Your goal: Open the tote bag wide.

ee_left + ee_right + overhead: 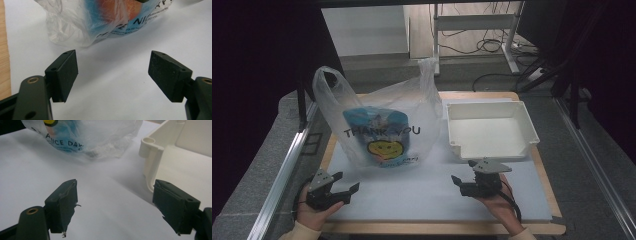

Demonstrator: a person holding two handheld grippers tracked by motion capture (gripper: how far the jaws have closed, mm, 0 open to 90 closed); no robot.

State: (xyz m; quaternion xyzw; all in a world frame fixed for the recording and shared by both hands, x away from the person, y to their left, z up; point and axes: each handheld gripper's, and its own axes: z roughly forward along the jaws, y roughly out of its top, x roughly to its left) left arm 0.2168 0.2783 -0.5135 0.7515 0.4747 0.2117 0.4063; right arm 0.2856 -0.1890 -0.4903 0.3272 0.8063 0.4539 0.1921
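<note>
Plastic bag (379, 125): clear, printed "THANK YOU", upright on white mat (437, 192), blue packet inside; at 1 o'clock from left gripper (346, 183), 10 o'clock from right gripper (464, 171). White tray (492, 131): at 3 o'clock beside bag. Both grippers: jaws spread wide, holding nothing, resting low near mat's front edge.

Both hand-held grippers are matt black. The left gripper (346, 182) and the right gripper (465, 171) each carry a grey three-cornered plate on top. Blocky black pads (62, 75) hang from arms with brass-ringed holes. Cream sleeve cuffs (302, 231) show, and a black cable (512, 204) trails off.
</note>
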